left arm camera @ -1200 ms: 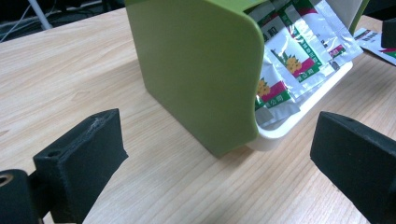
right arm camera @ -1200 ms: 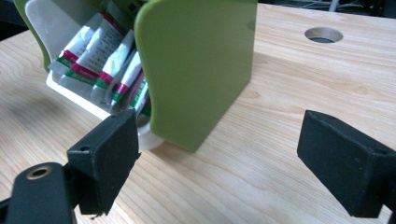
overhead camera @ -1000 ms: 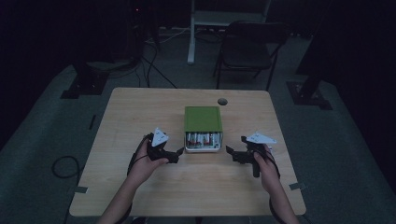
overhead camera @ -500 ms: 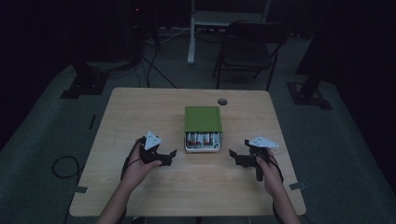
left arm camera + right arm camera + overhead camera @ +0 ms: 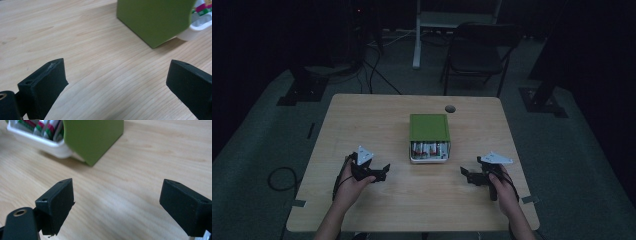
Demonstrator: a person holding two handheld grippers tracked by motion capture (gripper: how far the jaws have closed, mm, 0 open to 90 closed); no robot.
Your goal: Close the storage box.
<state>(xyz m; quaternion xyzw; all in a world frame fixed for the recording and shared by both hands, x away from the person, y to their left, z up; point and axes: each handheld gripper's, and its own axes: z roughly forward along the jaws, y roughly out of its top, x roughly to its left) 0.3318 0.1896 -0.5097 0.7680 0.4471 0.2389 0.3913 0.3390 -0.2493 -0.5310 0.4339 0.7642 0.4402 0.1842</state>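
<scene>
A white tray of batteries (image 5: 428, 151) sits mid-table, partly slid out of its green sleeve (image 5: 429, 127). In the left gripper view the green sleeve (image 5: 155, 20) fills the top right, with the tray's white rim (image 5: 193, 32) poking out. The right gripper view has the green sleeve (image 5: 93, 137) and the white tray (image 5: 40, 141) with red and green batteries at top left. My left gripper (image 5: 382, 172) rests open on the table left of the tray, nothing between its jaws. My right gripper (image 5: 465, 175) stands open to the tray's right, likewise holding nothing.
The wooden table (image 5: 377, 120) has a round cable hole (image 5: 450, 108) behind the box. Beyond the far edge stand a dark chair (image 5: 477, 55) and a white desk leg (image 5: 417, 37). Cables trail across the floor at left.
Both hands have drawn back from the box toward the near edge, the left gripper down and left, the right gripper down and right. The box has not moved.
</scene>
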